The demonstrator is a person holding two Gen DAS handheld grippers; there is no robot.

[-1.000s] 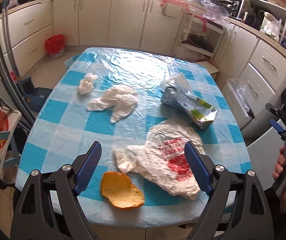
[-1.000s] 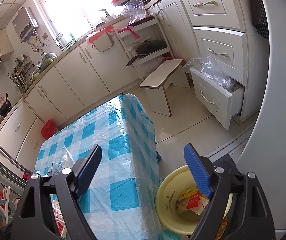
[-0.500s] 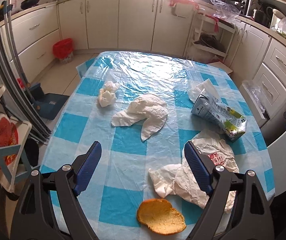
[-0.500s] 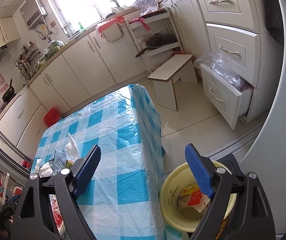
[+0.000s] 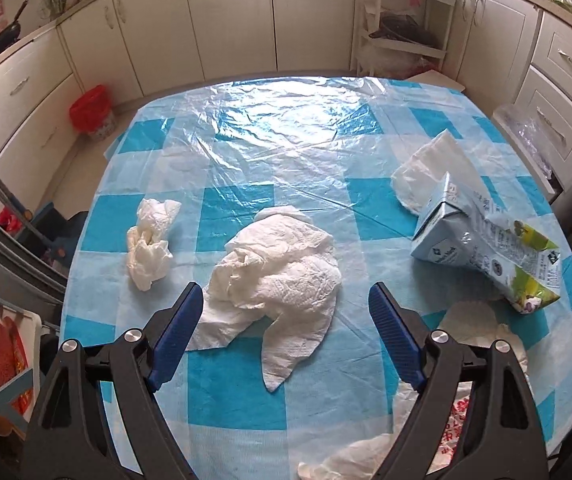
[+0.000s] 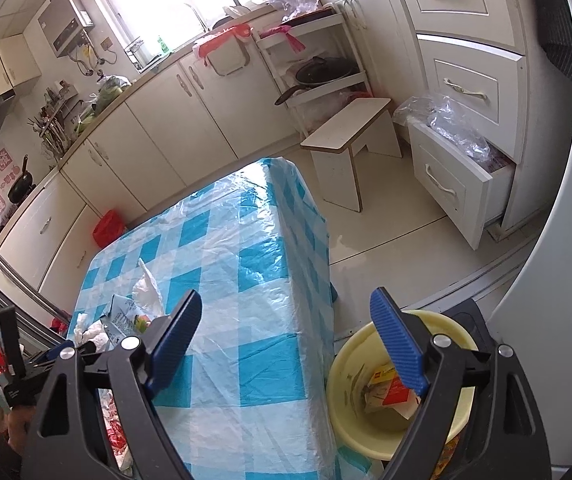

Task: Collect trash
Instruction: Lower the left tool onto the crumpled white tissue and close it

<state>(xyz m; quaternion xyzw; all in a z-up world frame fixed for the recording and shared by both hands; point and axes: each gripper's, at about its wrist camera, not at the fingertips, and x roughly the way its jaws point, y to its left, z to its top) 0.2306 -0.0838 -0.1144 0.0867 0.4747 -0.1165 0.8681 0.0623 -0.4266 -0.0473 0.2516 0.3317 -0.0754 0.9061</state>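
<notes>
Left tongs stand wide apart, nothing between them, hanging over the big crumpled paper towel in the middle of the desk. Right tongs also wide apart and empty, off the desk's side above the yellow bin, which already has scraps in it.

Other trash on the desk: small tissue wad to the left, milk carton to the right, white plastic bag behind it, a printed bag at the near edge.

Risks, as I judge them:
- towel is flat and floppy, so a shallow pinch likely catches one layer and it slips or tears
- plastic desk cover is loose and wrinkled; the tongs could grab it along with the towel and drag everything
- trailing towel tail may snag the printed bag on the way to the bin
- carton may still hold liquid and spill if tipped
</notes>
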